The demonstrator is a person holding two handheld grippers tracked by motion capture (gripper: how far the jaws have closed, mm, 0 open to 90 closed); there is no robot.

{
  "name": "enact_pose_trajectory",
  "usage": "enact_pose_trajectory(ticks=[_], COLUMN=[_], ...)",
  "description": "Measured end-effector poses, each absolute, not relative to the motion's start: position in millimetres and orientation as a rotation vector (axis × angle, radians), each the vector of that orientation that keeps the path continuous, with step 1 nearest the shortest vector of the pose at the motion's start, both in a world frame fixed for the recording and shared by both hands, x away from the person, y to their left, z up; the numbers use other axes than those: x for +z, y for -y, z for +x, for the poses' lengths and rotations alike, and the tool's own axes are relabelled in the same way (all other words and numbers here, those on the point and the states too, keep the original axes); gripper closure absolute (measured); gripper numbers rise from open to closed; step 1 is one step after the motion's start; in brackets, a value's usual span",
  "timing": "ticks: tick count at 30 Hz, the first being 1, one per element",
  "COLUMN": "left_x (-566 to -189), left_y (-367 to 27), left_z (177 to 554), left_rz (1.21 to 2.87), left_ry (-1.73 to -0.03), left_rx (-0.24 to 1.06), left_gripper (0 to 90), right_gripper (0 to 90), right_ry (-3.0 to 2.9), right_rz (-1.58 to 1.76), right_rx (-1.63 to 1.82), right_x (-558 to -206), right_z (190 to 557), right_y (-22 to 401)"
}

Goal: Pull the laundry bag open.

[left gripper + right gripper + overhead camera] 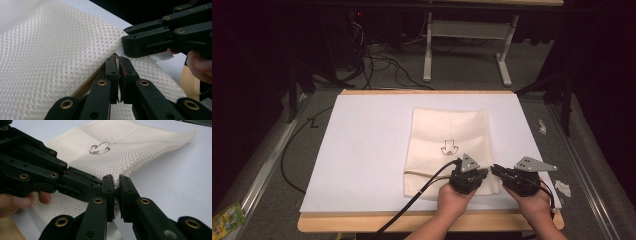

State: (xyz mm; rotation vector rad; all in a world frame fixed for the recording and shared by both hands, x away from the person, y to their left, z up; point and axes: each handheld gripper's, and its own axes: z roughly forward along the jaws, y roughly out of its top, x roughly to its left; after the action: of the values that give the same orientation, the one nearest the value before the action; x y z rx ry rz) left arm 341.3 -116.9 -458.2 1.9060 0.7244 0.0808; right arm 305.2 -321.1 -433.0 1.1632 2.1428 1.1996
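Note:
A cream mesh bag (447,130) with a small dark drawn mark (450,148) lies flat on a white sheet. Both grippers meet at its near right corner. My left gripper (486,172) points right and is shut on the bag's edge (119,65), beside a tan strip (85,87). My right gripper (495,170) points left and is shut on the same corner (116,183), just above the sheet. In the right gripper view the mesh bag (120,142) and its mark (100,147) stretch away behind the jaws. The fingertips of the two grippers nearly touch.
The white sheet (362,150) covers a wooden table (362,223). Paper scraps (563,188) lie off the right edge and a green packet (227,217) at the near left. Cables (382,65) and a table frame (467,45) stand behind.

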Motion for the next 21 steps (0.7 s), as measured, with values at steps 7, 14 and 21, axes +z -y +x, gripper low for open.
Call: enact_pose_trajectory(ticks=[7, 14, 21], left_x=[-459, -468, -461], left_y=[108, 71, 48], left_z=[341, 354, 353], left_rz=[1.897, 1.867, 1.927], left_ry=[-0.731, -0.855, -0.847], left_rx=[0.071, 0.035, 0.059], left_gripper=[87.4, 87.5, 87.5], right_gripper=[85.7, 86.0, 86.1], right_ry=[-2.163, -2.082, -2.147], right_rz=[1.125, 1.199, 1.156], right_rx=[1.164, 1.195, 1.187], right_x=[-431, -428, -430], right_z=[303, 304, 304], right_y=[313, 332, 314])
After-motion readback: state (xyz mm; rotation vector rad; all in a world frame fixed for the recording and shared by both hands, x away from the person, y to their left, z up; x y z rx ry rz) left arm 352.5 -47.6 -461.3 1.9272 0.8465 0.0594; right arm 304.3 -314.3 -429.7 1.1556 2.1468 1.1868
